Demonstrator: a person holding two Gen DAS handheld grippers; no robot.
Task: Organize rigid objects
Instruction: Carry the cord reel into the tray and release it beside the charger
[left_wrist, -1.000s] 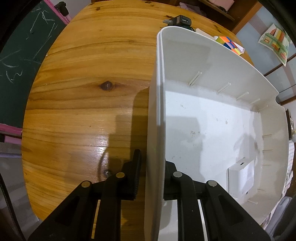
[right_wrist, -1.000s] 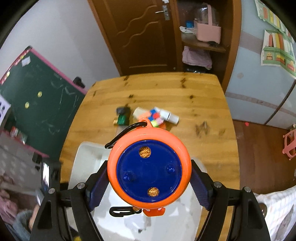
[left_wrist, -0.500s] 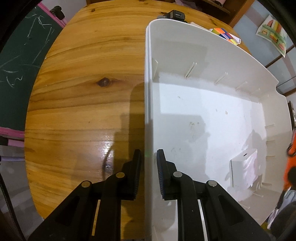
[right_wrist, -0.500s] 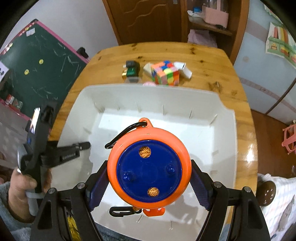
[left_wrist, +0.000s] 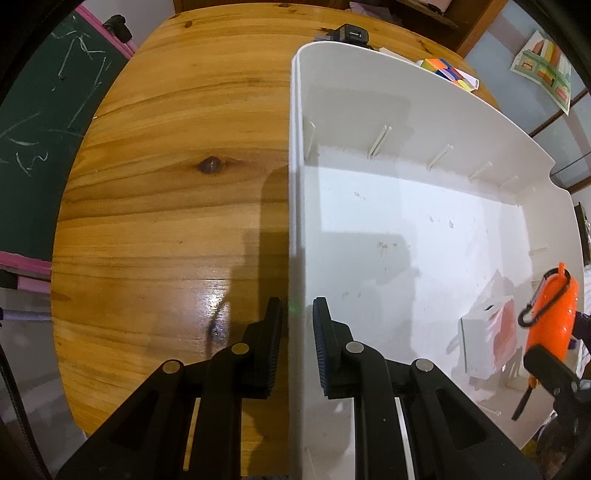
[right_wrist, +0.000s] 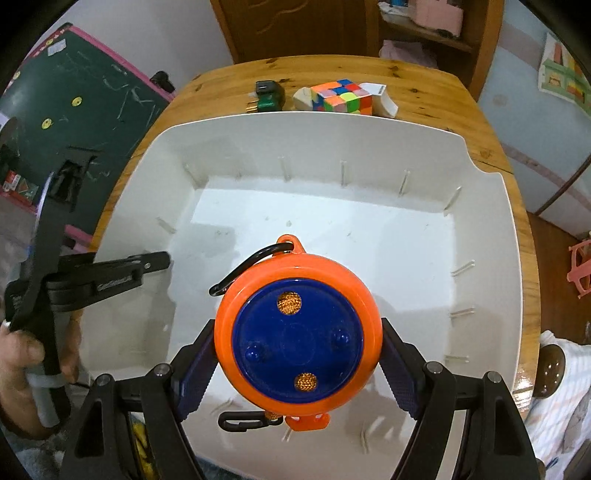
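A large white bin (left_wrist: 406, 229) (right_wrist: 332, 140) sits on the wooden table (left_wrist: 166, 184). My left gripper (left_wrist: 297, 343) straddles the bin's left wall, its fingers a little apart from the wall on each side. My right gripper (right_wrist: 297, 362) is shut on an orange and blue round container (right_wrist: 297, 332) with a black clip and holds it over the bin's near part; it shows orange in the left wrist view (left_wrist: 550, 317). A small white box (left_wrist: 484, 343) lies inside the bin.
Behind the bin stand a colourful puzzle cube (right_wrist: 341, 96), a green and black plug (right_wrist: 267, 96), and white pieces (right_wrist: 382, 99). A green chalkboard (left_wrist: 37, 122) is left of the table. A door and shelves are at the back.
The left gripper's fingers loosened from the bin wall and the bin settled flat. My right gripper brought the orange container down over the bin's near part.
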